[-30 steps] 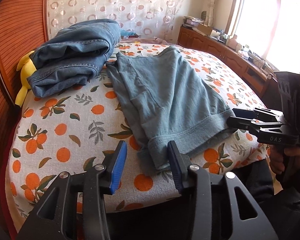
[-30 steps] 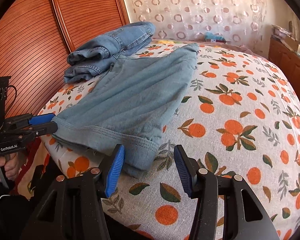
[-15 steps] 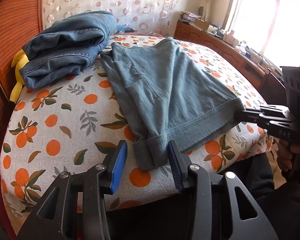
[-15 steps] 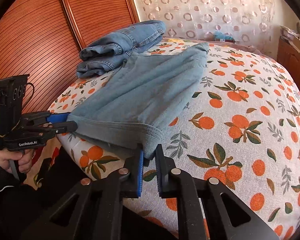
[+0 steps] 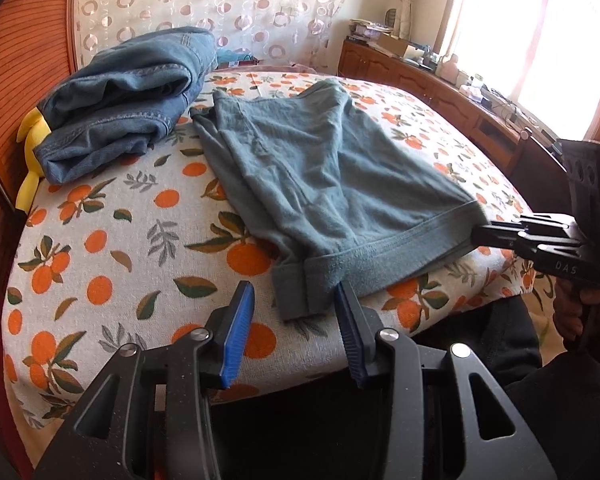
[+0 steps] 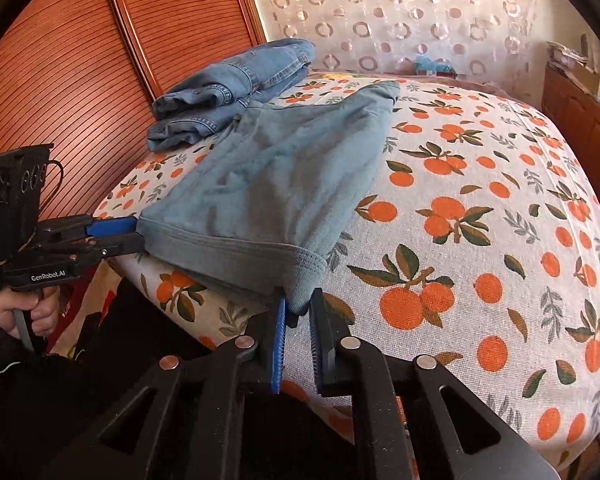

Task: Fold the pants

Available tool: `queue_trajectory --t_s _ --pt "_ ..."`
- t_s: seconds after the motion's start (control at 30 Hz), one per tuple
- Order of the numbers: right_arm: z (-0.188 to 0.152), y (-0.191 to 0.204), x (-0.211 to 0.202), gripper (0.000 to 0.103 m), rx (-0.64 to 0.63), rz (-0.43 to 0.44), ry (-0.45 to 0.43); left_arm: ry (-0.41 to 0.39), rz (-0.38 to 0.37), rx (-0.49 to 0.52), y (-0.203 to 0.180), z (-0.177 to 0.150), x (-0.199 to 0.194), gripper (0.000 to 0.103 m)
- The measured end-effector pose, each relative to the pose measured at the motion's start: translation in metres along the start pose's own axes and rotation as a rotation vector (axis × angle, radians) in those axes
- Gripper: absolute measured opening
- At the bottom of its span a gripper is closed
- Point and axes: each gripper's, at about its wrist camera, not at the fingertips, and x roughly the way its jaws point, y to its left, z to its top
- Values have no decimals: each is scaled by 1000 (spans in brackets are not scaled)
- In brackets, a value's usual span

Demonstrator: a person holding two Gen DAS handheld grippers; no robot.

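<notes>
A pair of grey-blue soft cotton shorts (image 5: 324,184) is lying flat on the bed's white sheet printed with oranges and green leaves (image 5: 100,248), waistband toward the far curtain and hem toward the near edge of the bed.

The right gripper (image 6: 298,316) is sitting at the near right corner of the shorts' hem. Its blue-padded jaws have just been closing and then easing slightly apart, and they are now standing narrow with the hem corner pinched between them (the cloth is bunching into the gap and lifting a little off the sheet).

The left gripper (image 5: 296,308) is sitting at the other corner of the same hem. Its jaws are standing about half apart, with the folded hem corner lying between them; the right-hand pad is touching the fabric's edge while the left-hand pad is standing clear of it, so no pinch is showing here.

A pile of folded blue denim jeans (image 5: 120,96) is resting beyond the shorts' left side, near the reddish-brown slatted wooden panel (image 6: 68,72), with a yellow soft toy (image 5: 30,160) poking out beneath the jeans.
</notes>
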Motion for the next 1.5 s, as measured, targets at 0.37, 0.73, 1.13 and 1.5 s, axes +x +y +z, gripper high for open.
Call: queue_trajectory --t_s 0.37,0.73,1.13,1.5 --pt "7 -4 -16 24 6 1 -77 -41 32 -8 8 23 2 43" --pt "24 -11 -25 51 -18 -76 -141 -93 48 -21 20 41 -7 50" --pt "63 -11 46 56 -53 -152 -102 -89 121 15 36 87 45 50" --pt "67 -10 66 55 -56 -157 -91 -40 121 19 46 136 99 47"
